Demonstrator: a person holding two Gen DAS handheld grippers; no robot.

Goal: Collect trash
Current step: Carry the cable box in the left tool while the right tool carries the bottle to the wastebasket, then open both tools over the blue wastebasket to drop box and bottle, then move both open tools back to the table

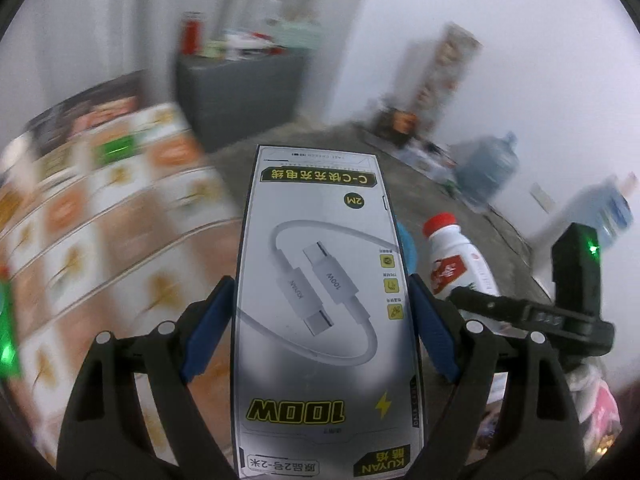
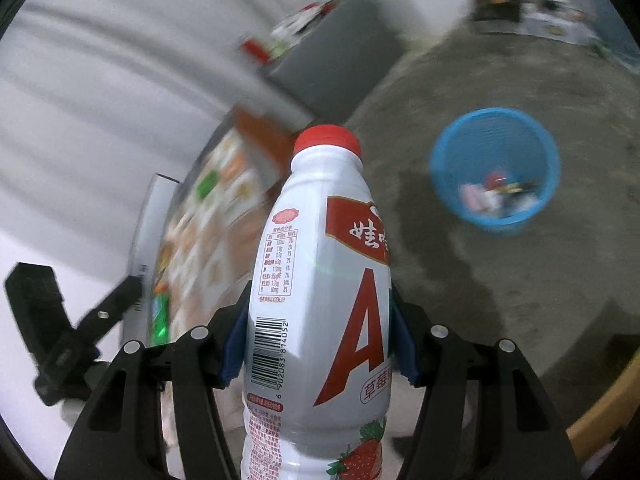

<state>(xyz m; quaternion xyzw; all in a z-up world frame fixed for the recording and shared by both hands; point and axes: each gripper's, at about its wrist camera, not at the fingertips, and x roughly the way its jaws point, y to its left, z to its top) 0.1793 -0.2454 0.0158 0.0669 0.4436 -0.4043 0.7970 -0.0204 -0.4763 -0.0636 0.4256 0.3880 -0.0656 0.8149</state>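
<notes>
The left gripper (image 1: 320,312) pinched a cable box (image 1: 320,280) by its 2 long edges, the blue pads (image 1: 434,328) pressed against either side. The box was grey-white with a printed cable and "100W" on its face, and it stood out lengthwise past the fingers. Just to its right in the left view were the bottle (image 1: 460,260) and the black body of the other gripper.

The right gripper (image 2: 320,344) clamped the white bottle (image 2: 320,280) at mid-body, 1 blue pad (image 2: 236,344) on each flank. The bottle had a red cap (image 2: 326,138), a red label with a large letter A, a barcode and a strawberry picture near its base, and it pointed away from the camera.

Beyond the bottle, to the right and well apart from it, a blue basket (image 2: 440,168) stood on the grey floor (image 2: 500,300) with a few scraps inside. On the left lay a table (image 1: 120,240) under a patterned cloth, much blurred. Farther back stood a dark cabinet (image 1: 240,96) with clutter on top, and by the white wall what looked like 1 large water jug (image 1: 486,168).
</notes>
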